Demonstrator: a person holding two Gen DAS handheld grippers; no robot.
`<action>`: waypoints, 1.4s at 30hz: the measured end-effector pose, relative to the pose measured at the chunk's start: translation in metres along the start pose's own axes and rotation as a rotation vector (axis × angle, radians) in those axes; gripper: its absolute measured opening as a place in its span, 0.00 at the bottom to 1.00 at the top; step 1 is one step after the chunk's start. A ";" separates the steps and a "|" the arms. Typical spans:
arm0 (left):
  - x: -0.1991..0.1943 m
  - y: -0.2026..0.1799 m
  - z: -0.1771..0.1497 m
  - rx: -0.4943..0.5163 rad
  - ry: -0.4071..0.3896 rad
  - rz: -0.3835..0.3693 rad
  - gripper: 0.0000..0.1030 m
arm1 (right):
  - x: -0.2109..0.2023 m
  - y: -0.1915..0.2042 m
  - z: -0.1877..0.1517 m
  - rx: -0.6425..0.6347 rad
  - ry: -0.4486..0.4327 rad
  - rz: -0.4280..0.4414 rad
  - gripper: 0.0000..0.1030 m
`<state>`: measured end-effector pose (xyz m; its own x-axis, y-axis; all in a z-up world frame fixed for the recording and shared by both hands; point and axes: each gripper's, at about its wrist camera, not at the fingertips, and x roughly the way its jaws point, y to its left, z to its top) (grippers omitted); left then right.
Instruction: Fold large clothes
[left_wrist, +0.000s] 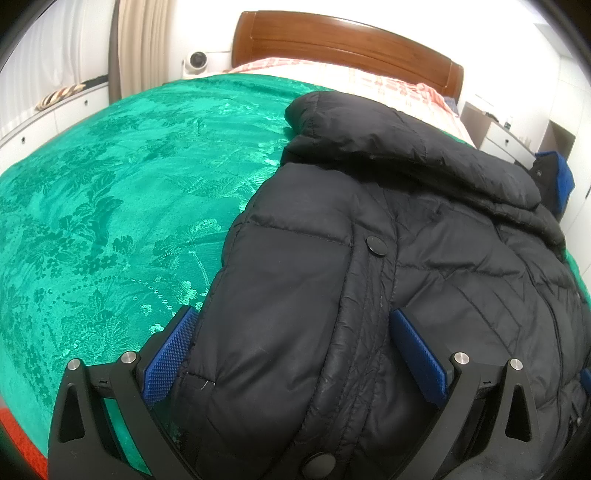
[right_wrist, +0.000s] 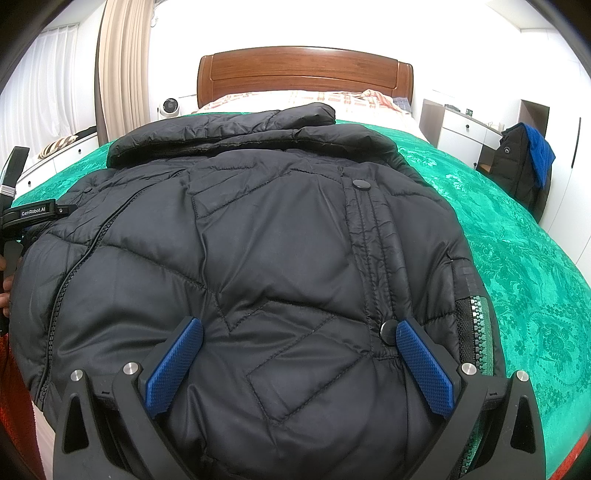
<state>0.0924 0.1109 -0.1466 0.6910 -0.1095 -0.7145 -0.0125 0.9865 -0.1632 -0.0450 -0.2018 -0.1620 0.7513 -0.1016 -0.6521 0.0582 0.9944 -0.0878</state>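
So I've got the black puffer jacket (right_wrist: 258, 240) lying along the near edge of the green bedspread (left_wrist: 92, 221), left gripper (left_wrist: 291, 343) and right gripper (right_wrist: 299, 354) both gaping wide over its hem, so next I'd guess pinch and fold it up.

My black puffer jacket (right_wrist: 258, 240) runs off the bottom edge of both views, so its hem is unseen. Its sleeves are tucked out of sight. Small items on the far white dresser (right_wrist: 461, 125) are too tiny to identify.
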 end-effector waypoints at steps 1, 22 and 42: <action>0.000 0.000 0.000 0.000 0.000 0.000 1.00 | 0.000 0.000 0.000 0.000 0.000 0.000 1.00; 0.000 0.000 0.001 0.001 0.000 0.001 1.00 | 0.000 0.000 0.000 -0.001 0.000 -0.001 1.00; 0.000 0.002 0.005 0.004 0.021 0.013 1.00 | 0.000 0.000 0.000 -0.002 0.000 -0.001 1.00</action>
<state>0.0958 0.1138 -0.1438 0.6755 -0.0995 -0.7306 -0.0179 0.9883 -0.1512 -0.0454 -0.2013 -0.1618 0.7509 -0.1027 -0.6523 0.0577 0.9943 -0.0901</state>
